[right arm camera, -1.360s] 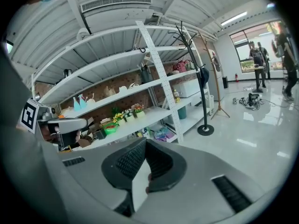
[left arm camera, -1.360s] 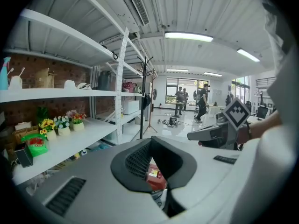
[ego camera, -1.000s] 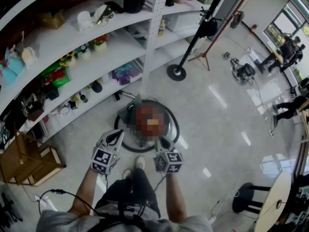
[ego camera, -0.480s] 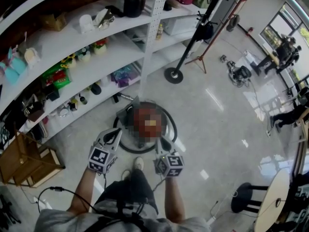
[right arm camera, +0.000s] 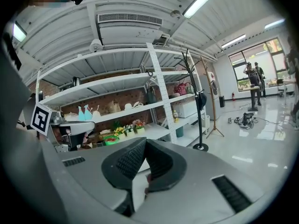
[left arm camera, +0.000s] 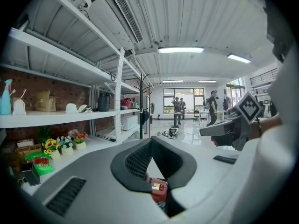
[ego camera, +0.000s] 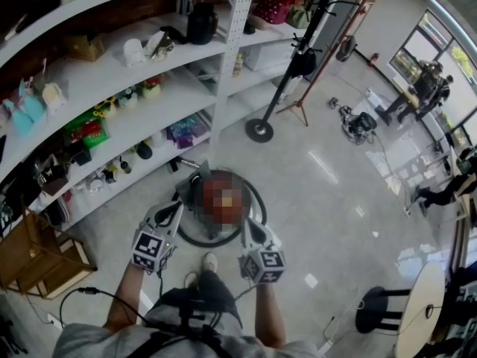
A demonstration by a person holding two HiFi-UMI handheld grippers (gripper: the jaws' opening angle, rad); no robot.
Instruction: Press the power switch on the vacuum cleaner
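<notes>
Vacuum cleaner [ego camera: 194, 187] beyond right gripper [ego camera: 250, 225]

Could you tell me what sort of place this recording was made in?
Probably a large indoor lab or studio staged for household tasks: long white shelves stocked with small household items, a glossy floor, a coat stand, and people standing by big windows.

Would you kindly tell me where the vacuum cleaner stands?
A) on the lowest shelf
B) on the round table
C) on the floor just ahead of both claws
C: the head view shows the vacuum cleaner on the floor, just beyond the left claw and the right claw.
</notes>
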